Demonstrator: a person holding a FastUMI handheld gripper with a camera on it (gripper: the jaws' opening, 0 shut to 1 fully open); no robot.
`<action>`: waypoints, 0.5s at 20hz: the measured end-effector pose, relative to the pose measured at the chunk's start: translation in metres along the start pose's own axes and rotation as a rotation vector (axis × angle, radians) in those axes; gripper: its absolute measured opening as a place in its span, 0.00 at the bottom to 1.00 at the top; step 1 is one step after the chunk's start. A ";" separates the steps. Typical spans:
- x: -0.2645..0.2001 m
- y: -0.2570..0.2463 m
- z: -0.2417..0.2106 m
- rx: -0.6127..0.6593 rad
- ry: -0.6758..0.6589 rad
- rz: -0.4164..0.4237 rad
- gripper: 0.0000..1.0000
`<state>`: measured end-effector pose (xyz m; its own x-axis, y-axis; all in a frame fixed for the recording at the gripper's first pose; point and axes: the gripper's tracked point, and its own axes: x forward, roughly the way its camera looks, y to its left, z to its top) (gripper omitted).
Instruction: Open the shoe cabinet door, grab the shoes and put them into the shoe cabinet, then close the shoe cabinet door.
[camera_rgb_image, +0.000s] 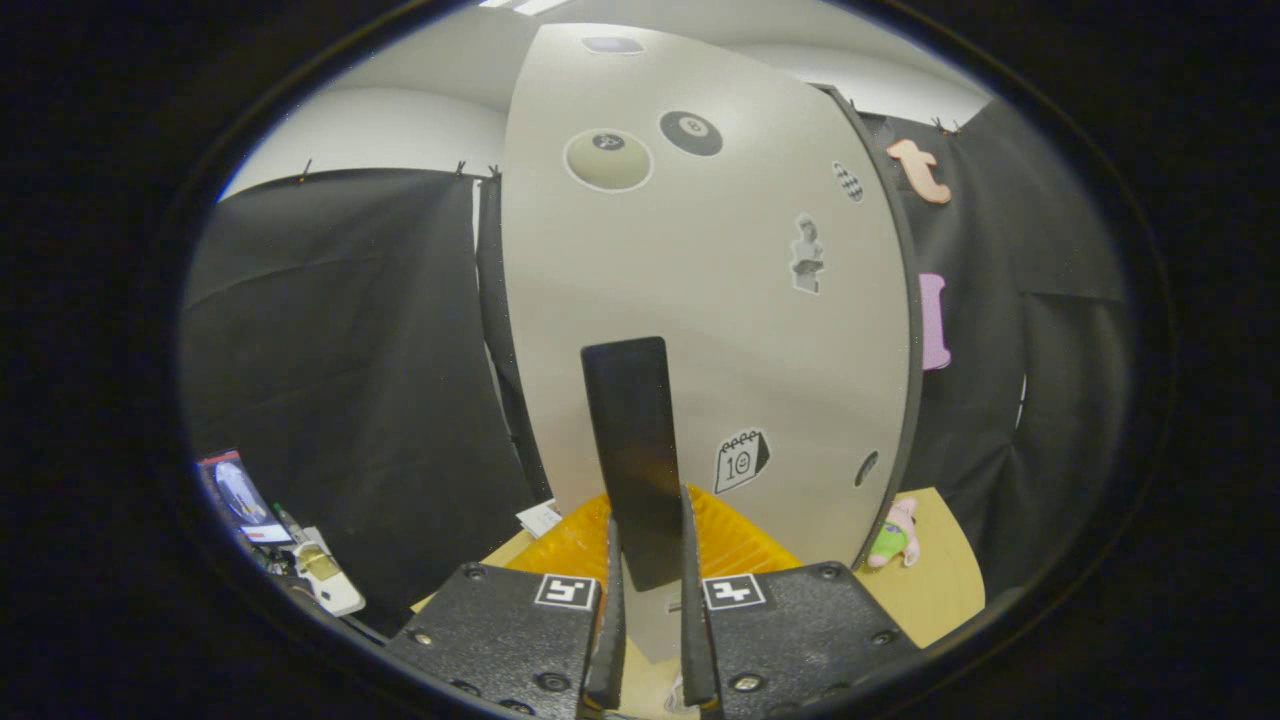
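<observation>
Two fingers of the claw (648, 610) reach forward in the gripper view and pinch the lower end of a dark, flat, upright handle (636, 455) from both sides, the fingers pressed against its faces with only the handle's thickness between them. Each finger block carries a small square marker tag on top.

That handle stands out from the shoe cabinet door (700, 300), a large pale grey panel that rises right ahead of the fingers. The door carries several stickers: a pale billiard ball (608, 160) and a black billiard ball (691, 133) near its top, a small chequered oval and a grey figure toward its right edge, and a calendar sticker (741, 461) low down just right of the handle. A dark edge band runs down the door's right side.

Below the door's lower edge, just beyond the fingertips, something ribbed and orange-yellow (720, 535) lies on the light wooden tabletop (930, 590); I cannot tell what it is. Near the tabletop's right edge, beside the door's bottom right corner, a small pink and green plush toy (893, 538) lies on its side.

Black cloth hangs behind on both sides. Low beside the left finger sits a small heap of odds and ends (280, 540), too blurred to name.
</observation>
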<state>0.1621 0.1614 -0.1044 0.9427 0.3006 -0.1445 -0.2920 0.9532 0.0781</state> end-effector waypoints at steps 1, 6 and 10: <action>-0.008 -0.004 0.000 -0.004 -0.001 -0.008 0.26; -0.038 -0.026 -0.003 -0.009 0.000 -0.049 0.25; -0.051 -0.047 -0.004 -0.018 0.005 -0.066 0.19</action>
<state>0.1270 0.1017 -0.1042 0.9593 0.2371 -0.1534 -0.2321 0.9714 0.0500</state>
